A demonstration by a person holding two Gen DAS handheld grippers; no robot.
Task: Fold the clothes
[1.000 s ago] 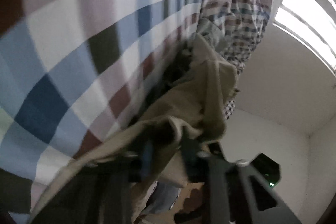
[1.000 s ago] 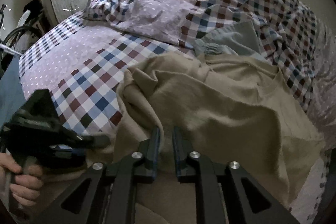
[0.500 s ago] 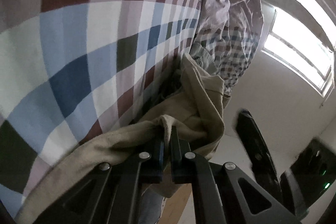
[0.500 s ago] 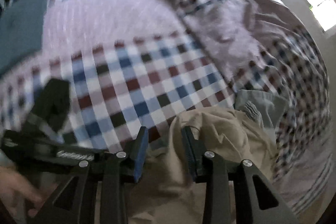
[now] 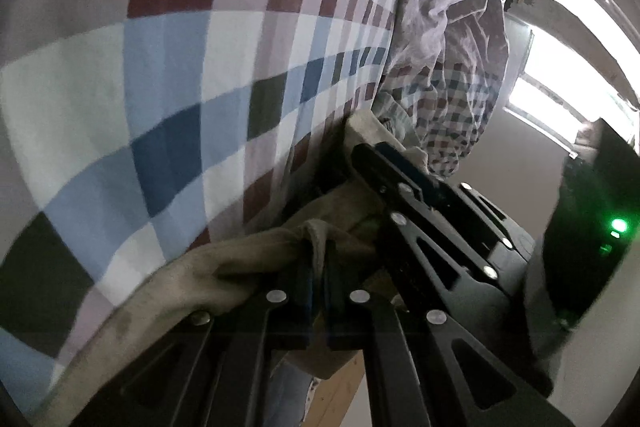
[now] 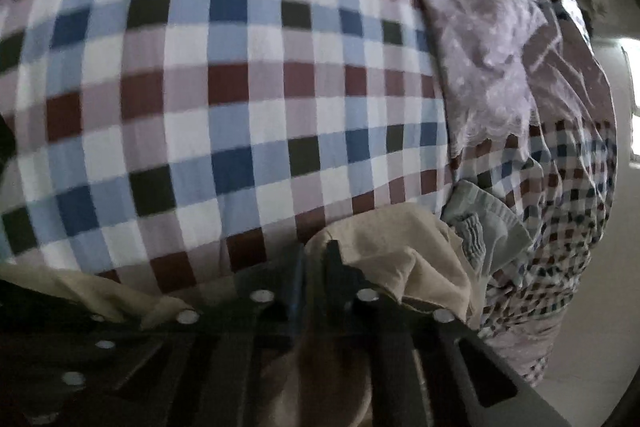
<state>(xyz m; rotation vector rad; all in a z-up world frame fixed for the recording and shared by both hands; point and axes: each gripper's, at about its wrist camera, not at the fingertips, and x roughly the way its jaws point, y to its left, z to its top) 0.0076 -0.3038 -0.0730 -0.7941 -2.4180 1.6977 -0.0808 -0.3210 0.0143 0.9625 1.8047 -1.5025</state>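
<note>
A beige garment point(image 5: 248, 259) lies bunched on the checked bedsheet point(image 5: 160, 99). My left gripper point(image 5: 316, 259) is shut on a rolled edge of it. In the left wrist view, my right gripper point(image 5: 366, 153) reaches in from the right and pinches the same cloth a little farther along. The right wrist view shows my right gripper point(image 6: 315, 257) with its jaws nearly together, shut on a fold of the beige garment point(image 6: 400, 251). Most of the garment is hidden below both grippers.
A grey-green garment point(image 6: 484, 223) lies crumpled just right of the beige one. Behind it a rumpled checked quilt point(image 6: 512, 75) piles up at the right. A bright window point(image 5: 560, 83) and a wooden floor point(image 5: 332, 391) show beside the bed.
My right gripper has swung down over the bed, rolled, and closed on the beige cloth's edge next to the left gripper. The left gripper kept its hold and stayed put.
</note>
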